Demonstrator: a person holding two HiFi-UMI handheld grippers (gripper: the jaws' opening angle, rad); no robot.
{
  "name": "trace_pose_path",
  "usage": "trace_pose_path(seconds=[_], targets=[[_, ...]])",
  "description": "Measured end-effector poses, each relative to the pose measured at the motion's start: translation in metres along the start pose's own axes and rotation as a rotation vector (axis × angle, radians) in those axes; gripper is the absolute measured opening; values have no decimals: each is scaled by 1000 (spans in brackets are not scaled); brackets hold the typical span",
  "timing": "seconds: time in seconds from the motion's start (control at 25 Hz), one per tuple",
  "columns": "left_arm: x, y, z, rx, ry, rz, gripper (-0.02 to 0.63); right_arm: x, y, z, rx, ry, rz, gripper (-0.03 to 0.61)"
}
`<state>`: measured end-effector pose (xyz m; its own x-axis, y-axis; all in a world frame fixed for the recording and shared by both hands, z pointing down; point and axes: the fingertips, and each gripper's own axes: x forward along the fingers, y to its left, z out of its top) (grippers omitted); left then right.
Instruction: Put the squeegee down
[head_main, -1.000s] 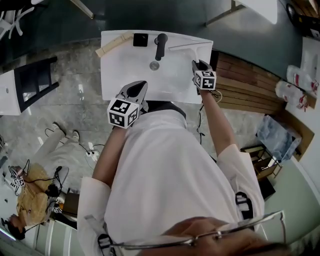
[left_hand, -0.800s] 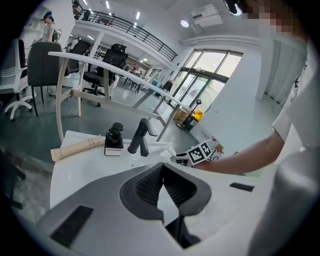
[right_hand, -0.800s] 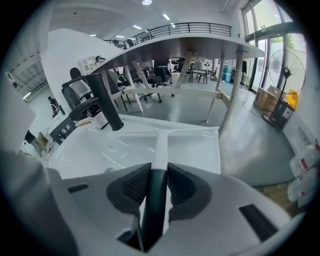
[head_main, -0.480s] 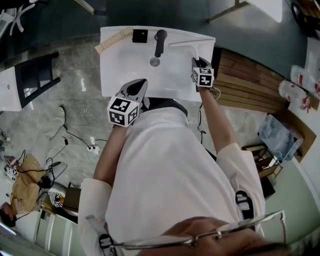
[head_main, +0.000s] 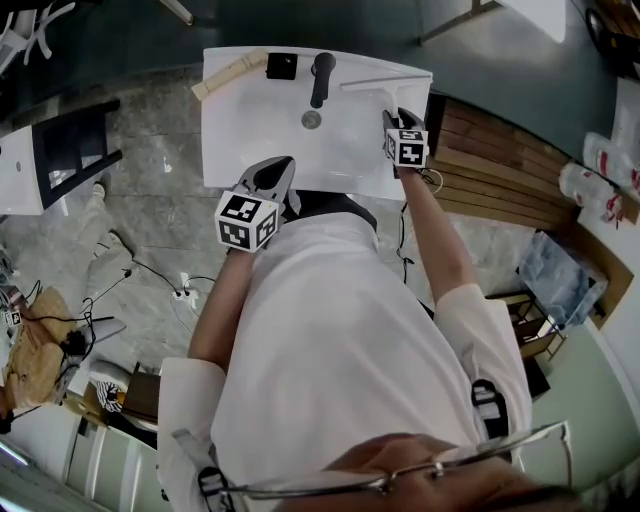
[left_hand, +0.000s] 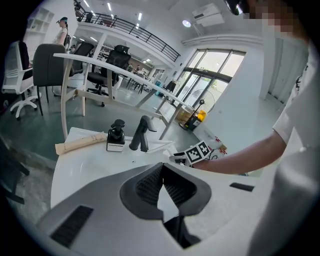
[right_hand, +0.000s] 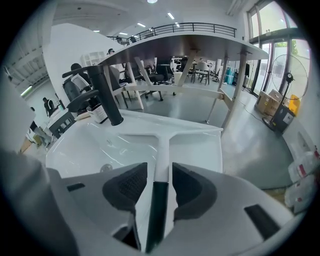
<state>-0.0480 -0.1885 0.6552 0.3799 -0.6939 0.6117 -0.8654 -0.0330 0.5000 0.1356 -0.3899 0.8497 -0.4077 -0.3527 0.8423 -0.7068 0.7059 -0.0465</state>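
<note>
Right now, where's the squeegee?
Head view: squeegee lies on the sink, right of the faucet, handle between the jaws of the right gripper, which have just been opening.

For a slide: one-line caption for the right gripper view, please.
Right tongs, just opened, straddle the squeegee lying on the white basin.

Right gripper (head_main: 393, 119) jaws have just been opening, loose round the squeegee (right_hand: 161, 145); left gripper (head_main: 282, 166) jaws together

FREE: white ceramic basin (head_main: 255, 135), front and middle of bowl | BLOCKED, back rim: beige roll (head_main: 230, 77), black pump bottle (head_main: 281, 68), black tap (head_main: 320, 82) | right edge: white squeegee (head_main: 384, 86)
</note>
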Motion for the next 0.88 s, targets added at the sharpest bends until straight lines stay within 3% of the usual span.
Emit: trace_pose_path(seconds=[0.12, 0.52, 0.88], targets=[[-3, -3, -2, 2, -11, 4, 5, -3, 1, 3, -21, -6, 5, 181], [-14, -21, -10, 21, -52, 20, 5, -32, -1, 3, -35, -62, 9, 181], [-25, -39, -17, -8, -109, 10, 5, -79, -2, 2, 30, -161, 25, 140]])
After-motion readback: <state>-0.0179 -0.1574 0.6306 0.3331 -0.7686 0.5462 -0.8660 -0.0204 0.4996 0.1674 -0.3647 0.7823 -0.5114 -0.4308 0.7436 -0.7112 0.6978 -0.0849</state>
